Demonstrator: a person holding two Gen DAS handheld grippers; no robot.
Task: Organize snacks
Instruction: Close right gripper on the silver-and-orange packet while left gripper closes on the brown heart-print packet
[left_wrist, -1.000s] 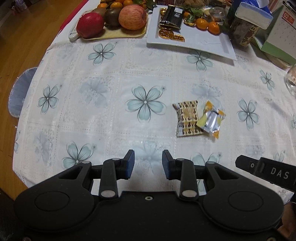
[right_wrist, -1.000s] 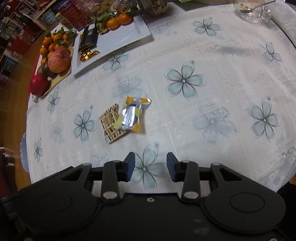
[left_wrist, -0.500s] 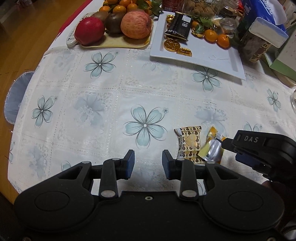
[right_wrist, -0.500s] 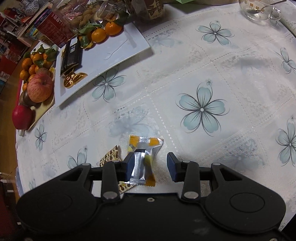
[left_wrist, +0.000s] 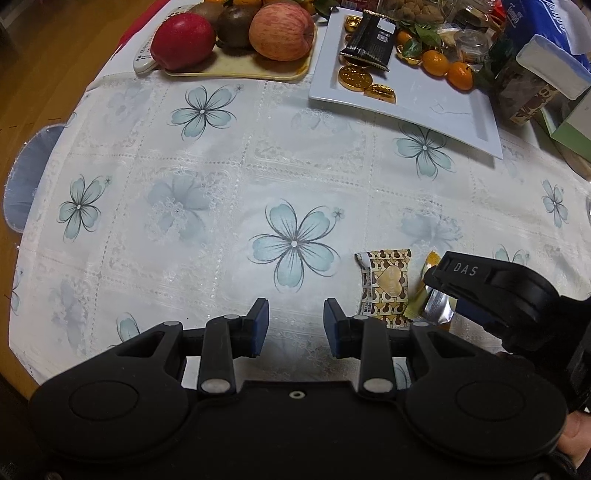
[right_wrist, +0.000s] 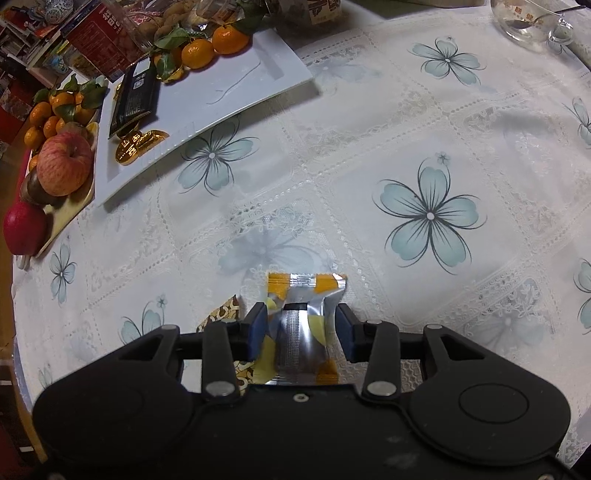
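snack packets: 2 on tablecloth (right_wrist: 280, 206) | right gripper (right_wrist: 299, 328) opening astride silver-yellow packet (right_wrist: 299, 332) | left gripper (left_wrist: 295, 325) parted, empty

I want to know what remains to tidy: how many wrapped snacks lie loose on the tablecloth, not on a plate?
2. The silver-and-orange packet lies between the right gripper fingers; the brown heart-print packet lies beside it. Others may be hidden.

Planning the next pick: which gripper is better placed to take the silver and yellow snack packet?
Right. The right gripper already straddles the silver and yellow packet, its jaws opening around it on the tablecloth. The left gripper hovers over bare cloth with nothing between its jaws, beside the brown heart-print packet.
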